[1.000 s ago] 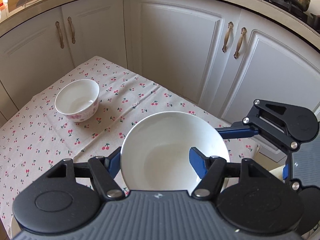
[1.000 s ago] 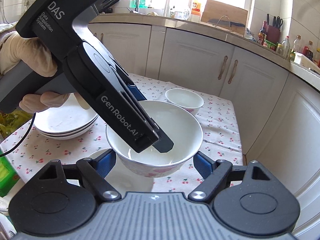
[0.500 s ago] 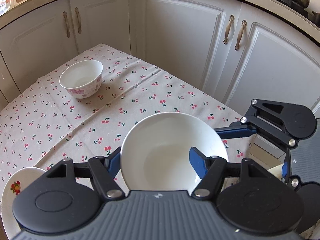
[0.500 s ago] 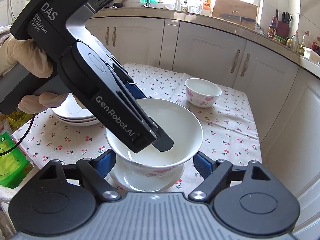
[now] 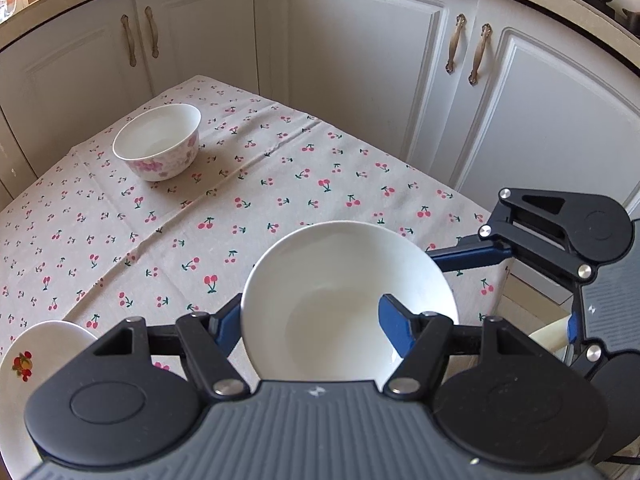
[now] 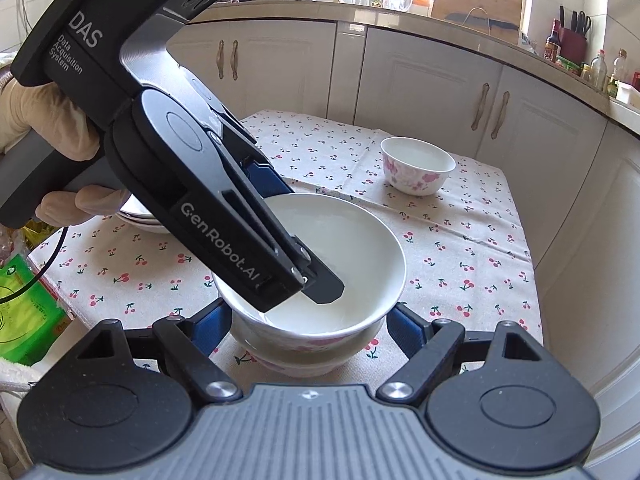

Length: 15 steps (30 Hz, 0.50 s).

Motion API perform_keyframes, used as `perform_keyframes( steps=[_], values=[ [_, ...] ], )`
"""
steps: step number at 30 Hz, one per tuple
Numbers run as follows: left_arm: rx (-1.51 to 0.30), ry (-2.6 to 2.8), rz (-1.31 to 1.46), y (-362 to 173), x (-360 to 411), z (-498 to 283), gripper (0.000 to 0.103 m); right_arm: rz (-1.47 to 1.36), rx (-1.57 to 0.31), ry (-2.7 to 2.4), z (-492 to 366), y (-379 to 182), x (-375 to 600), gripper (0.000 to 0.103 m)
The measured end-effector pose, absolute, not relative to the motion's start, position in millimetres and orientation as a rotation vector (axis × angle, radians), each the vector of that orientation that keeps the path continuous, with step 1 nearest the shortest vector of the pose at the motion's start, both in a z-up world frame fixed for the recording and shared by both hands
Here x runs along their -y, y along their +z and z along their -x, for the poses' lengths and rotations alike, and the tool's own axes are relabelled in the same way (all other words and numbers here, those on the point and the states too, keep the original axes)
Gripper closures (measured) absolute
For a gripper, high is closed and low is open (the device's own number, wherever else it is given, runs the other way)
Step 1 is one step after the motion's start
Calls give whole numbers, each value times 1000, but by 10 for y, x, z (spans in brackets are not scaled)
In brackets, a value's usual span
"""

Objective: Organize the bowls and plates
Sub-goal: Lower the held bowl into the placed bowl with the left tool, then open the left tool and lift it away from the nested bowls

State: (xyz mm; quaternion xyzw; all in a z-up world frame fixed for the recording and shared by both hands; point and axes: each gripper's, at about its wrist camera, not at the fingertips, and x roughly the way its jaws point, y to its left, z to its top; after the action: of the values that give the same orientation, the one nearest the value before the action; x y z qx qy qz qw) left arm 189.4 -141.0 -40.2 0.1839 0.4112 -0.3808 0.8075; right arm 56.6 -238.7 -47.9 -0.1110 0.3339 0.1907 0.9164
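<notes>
Lowered since a second ago: your bowl (image 6: pixel 320 256) now sits just above the second bowl (image 6: pixel 296 354) on the cloth (image 5: pixel 260 200).
Your left gripper (image 5: pixel 316 324) pinches its wall, one finger (image 6: pixel 320 286) inside. Your right gripper (image 6: pixel 308 328) straddles both bowls; contact is unclear. A third bowl (image 5: pixel 158 140) stands far off, plates (image 6: pixel 140 216) beyond your hand (image 6: pixel 48 120).
</notes>
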Motion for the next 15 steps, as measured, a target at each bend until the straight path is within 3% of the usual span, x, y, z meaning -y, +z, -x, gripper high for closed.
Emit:
perform_keyframes(
  steps=[15],
  values=[
    [-895,-814,-393,-479,1417,-1921,34,226,-703,398,-586,-527,2385,15]
  ],
)
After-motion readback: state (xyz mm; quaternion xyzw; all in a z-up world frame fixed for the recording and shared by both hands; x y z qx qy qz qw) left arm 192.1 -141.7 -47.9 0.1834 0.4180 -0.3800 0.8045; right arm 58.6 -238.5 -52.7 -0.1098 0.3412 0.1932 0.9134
